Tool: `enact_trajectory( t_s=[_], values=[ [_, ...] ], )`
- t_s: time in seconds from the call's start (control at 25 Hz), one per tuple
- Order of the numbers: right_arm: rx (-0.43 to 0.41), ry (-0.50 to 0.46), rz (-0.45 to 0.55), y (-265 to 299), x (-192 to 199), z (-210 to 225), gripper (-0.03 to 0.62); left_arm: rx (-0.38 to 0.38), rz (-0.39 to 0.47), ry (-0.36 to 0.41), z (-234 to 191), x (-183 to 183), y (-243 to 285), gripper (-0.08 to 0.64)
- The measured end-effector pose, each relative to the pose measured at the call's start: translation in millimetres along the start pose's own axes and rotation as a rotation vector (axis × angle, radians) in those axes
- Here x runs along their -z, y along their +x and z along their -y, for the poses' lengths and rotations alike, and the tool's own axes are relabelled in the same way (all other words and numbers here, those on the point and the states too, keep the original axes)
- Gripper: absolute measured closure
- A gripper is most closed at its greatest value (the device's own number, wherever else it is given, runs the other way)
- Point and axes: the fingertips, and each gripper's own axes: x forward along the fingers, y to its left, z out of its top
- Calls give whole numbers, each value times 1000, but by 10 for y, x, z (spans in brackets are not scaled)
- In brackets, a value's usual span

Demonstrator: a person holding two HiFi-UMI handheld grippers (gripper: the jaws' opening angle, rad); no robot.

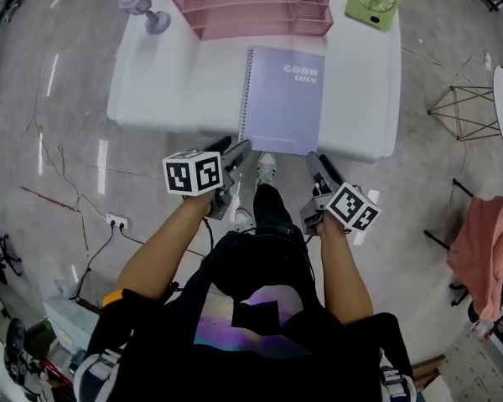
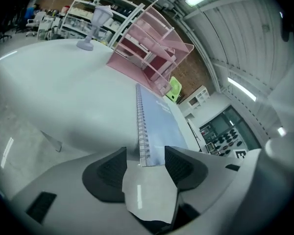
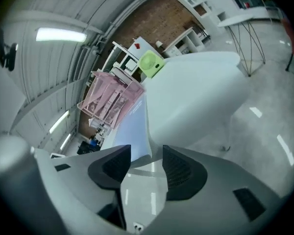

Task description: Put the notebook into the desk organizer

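— Two grippers, both wide open. The left gripper (image 2: 145, 163) has the spiral corner of the notebook (image 1: 283, 99) between its jaws, and the right gripper (image 3: 147, 165) has the other near corner. Neither pinches.
— It lies flat on the white table (image 1: 151, 90), near edge toward us. We judge it light but floppy, so we take both near corners.
— Beyond it stands the pink desk organizer (image 1: 260, 15).
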Motion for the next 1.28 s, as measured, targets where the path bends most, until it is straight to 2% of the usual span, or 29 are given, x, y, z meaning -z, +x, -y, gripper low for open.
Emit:
enact_trajectory(
  t_s=[0.12, 0.28, 0.48, 0.68, 0.76, 0.88, 1.08, 1.28],
  values=[
    [-51, 135, -2, 83, 35, 40, 376, 30, -16, -35, 45, 6, 83, 325],
    [-106, 232, -7, 154, 51, -3, 380, 75, -22, -48, 161, -20, 137, 325],
    [-100, 238, -2, 135, 22, -80, 499, 31, -43, -33, 130, 1, 118, 374],
    [-108, 239, 9, 98, -20, -154, 520, 9, -42, -17, 152, -63, 87, 454],
    [-94, 210, 8, 91, -22, -177, 531, -16, -54, -9, 135, -45, 92, 463],
    [-57, 116, 7, 73, -41, -247, 541, -55, -52, 24, 127, -28, 55, 481],
    [12, -84, 27, 1, -82, -456, 548, -65, 13, 106, 316, -129, -63, 505],
    [33, -223, 63, -107, -94, -715, 548, -70, 70, 170, 432, -202, -233, 509]
  ],
)
